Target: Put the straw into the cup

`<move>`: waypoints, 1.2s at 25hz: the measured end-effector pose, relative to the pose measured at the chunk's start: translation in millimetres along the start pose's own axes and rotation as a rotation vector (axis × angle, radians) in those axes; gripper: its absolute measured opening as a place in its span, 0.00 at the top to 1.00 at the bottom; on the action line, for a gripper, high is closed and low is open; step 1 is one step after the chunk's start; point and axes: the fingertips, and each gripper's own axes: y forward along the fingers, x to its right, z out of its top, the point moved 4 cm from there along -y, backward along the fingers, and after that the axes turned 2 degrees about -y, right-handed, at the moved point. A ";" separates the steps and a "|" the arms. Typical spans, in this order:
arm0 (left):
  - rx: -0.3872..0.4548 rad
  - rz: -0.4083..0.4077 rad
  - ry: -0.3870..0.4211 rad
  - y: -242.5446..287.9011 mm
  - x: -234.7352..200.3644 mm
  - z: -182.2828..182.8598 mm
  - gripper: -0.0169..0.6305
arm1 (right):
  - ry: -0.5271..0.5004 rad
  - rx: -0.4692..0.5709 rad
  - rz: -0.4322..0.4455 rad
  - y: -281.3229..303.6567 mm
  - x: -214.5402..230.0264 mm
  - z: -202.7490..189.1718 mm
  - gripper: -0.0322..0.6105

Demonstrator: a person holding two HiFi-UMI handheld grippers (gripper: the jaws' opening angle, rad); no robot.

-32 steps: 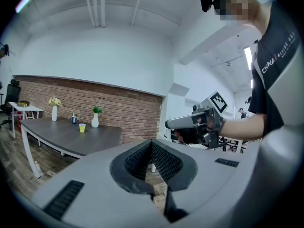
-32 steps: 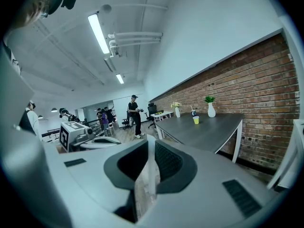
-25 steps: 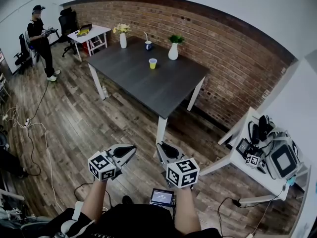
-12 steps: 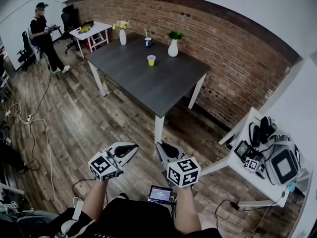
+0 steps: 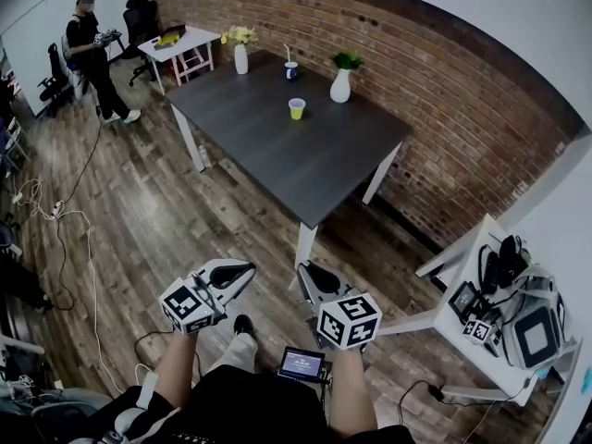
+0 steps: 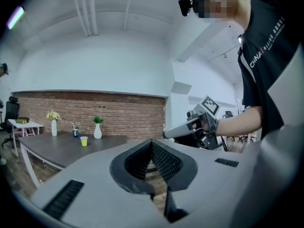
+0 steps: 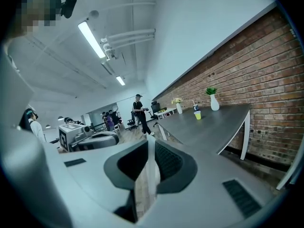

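Note:
A small yellow cup (image 5: 296, 108) stands on the dark grey table (image 5: 314, 160), far ahead of me. Behind it is a dark mug (image 5: 290, 69) with a white straw standing in it. My left gripper (image 5: 242, 268) and right gripper (image 5: 303, 271) hang side by side over the wooden floor, well short of the table's near corner. Both are shut with nothing between the jaws. The left gripper view shows the yellow cup (image 6: 84, 141) and the mug (image 6: 75, 132) small in the distance. The right gripper view also shows the cup (image 7: 197, 115), far off.
A white vase of flowers (image 5: 240, 58) and a white vase with a green plant (image 5: 340, 85) share the table. A person (image 5: 94, 49) stands at back left beside a small white table (image 5: 180, 44). A white desk with equipment (image 5: 504, 308) is at right. Cables (image 5: 55, 215) lie on the floor.
The head view has shifted, so the table now sits a little lower and further right. The distant person has stepped. Both grippers stay shut and keep their places.

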 end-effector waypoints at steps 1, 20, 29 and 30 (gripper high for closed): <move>-0.005 0.005 0.014 0.1 -14.6 -1.3 0.97 | 0.000 0.000 -0.006 12.6 3.6 2.1 0.87; -0.053 -0.100 -0.110 22.0 -242.5 -18.0 0.97 | 0.044 0.017 -0.137 205.0 41.2 62.7 0.88; -0.011 -0.057 -0.192 61.8 -317.0 -23.5 0.97 | -0.009 0.016 -0.078 282.0 91.1 87.5 0.87; -0.008 -0.057 -0.195 68.9 -326.6 -22.0 0.97 | -0.013 0.016 -0.068 293.2 98.9 92.4 0.87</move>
